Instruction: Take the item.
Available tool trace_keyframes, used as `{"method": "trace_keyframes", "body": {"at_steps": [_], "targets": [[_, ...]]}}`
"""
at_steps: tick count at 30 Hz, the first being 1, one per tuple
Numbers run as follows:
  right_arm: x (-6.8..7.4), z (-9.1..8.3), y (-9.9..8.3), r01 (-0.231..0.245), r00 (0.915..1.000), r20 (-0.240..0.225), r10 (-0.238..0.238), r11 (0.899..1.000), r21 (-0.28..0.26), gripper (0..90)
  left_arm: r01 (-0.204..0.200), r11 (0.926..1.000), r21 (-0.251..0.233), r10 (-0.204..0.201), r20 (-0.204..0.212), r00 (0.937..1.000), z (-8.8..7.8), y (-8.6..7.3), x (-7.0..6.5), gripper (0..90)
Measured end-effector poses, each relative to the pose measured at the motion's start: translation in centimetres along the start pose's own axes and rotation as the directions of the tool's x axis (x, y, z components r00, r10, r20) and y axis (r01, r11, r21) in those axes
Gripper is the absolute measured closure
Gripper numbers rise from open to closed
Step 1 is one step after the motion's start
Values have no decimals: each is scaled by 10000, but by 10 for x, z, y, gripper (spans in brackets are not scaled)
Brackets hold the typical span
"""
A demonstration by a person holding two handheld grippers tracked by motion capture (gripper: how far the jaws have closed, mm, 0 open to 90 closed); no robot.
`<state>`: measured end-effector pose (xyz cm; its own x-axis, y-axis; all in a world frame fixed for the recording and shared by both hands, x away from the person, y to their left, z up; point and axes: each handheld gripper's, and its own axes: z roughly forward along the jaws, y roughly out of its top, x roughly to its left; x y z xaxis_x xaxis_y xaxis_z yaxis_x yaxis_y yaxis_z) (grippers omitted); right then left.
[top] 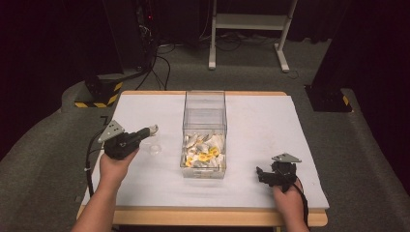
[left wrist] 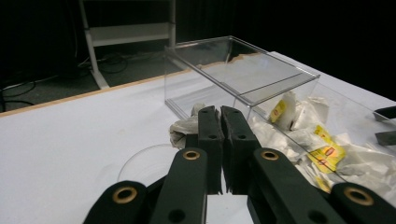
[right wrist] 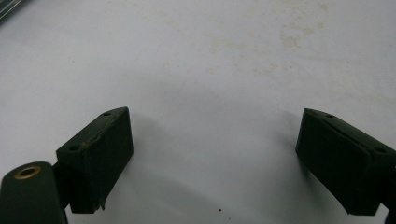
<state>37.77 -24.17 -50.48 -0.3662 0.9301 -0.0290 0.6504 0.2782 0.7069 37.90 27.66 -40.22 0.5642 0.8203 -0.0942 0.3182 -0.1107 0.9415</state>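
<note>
Clear plastic bin (top: 204,116), centre of the high view, open at the top and heaped at its near end with tea bags (top: 203,152) in white wrappers with yellow tags; it stands between the two hands, apparently so that either can reach in. Left gripper (top: 153,129), left of centre in that view: jaws pressed together on a single crumpled tea bag (left wrist: 184,130), which sticks out behind and to the left of the jaw tips in the left gripper view. Directly below it on the white table cover (top: 261,121) sits a small clear dish (top: 153,147) (a shallow round rim, faint in the left gripper view), probably the destination for the bag. Pose: left forearm comes in from the lower left of the high view, gripper roughly level, tips pointing right toward the bin. Right gripper (top: 259,175), lower right of the high view: jaws spread wide with bare cover between them, resting low near the table's front edge, pointing left, seemingly parked.
</note>
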Motion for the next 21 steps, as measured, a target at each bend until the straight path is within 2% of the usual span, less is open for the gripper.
{"method": "trace_keyframes", "body": {"at_steps": [14,21], "targets": [[0,0,0,-1,10000,0,1,10000,2,109,477,9983,324,-466,-340,9983,8,-14,14,871],[0,0,0,-1,10000,0,1,10000,1,109,484,9980,394,-469,-383,9982,12,-15,14,869]]}}
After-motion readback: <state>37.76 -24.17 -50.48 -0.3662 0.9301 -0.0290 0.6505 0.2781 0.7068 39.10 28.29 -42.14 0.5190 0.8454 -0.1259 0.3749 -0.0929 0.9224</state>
